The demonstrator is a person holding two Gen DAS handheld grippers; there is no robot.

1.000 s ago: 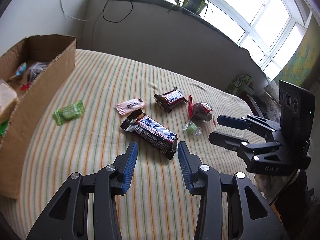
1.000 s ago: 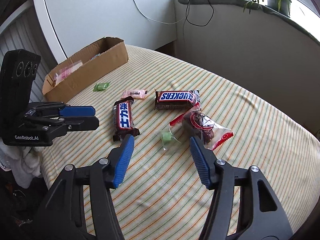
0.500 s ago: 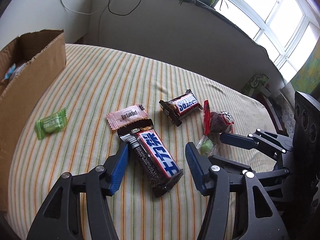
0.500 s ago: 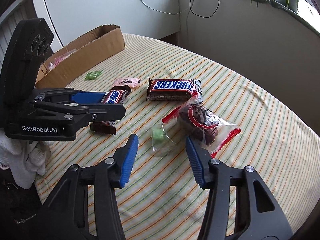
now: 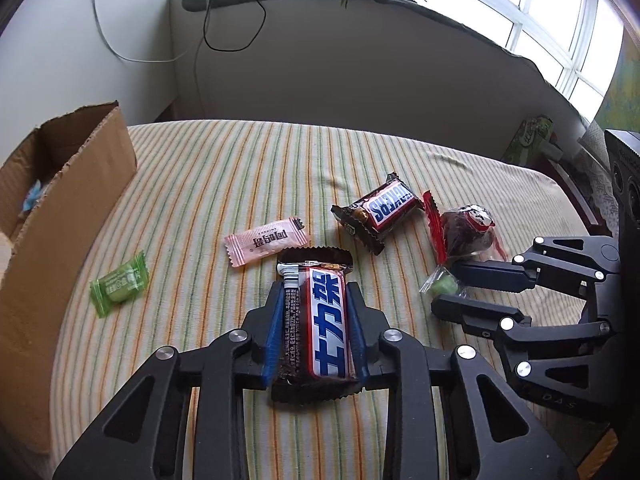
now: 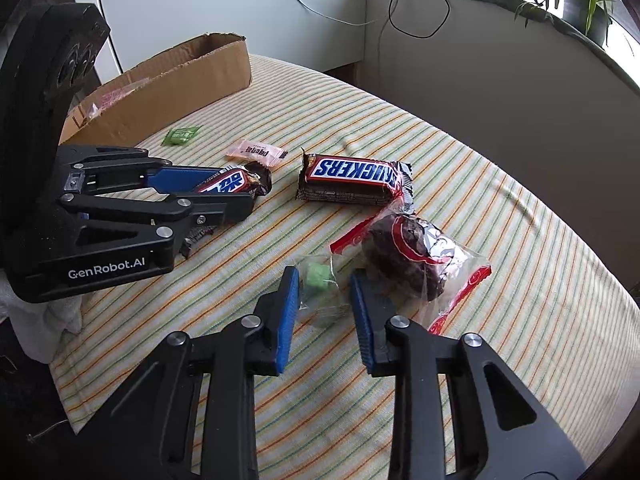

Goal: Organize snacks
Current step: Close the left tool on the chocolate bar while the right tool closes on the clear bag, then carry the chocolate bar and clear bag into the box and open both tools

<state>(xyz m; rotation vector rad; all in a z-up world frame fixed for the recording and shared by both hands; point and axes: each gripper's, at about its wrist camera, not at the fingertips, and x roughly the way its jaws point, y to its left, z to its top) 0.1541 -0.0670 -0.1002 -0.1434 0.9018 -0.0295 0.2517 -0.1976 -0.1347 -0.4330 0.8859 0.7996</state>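
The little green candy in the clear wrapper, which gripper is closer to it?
Right. The right gripper has its blue pads on either side of the clear-wrapped green candy, just closing in. The left gripper sits off to its side, clamped on the chocolate bar.

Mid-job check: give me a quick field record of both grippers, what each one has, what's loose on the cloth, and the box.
left gripper: jaws just closed, pads pressing the brown chocolate bar with blue lettering
right gripper: jaws just closing around the small clear-wrapped green candy; contact unclear
loose on striped cloth: Snickers bar, pink sachet, green wrapped sweet, red-and-clear bagged brownie
cardboard box: open, at the cloth's edge
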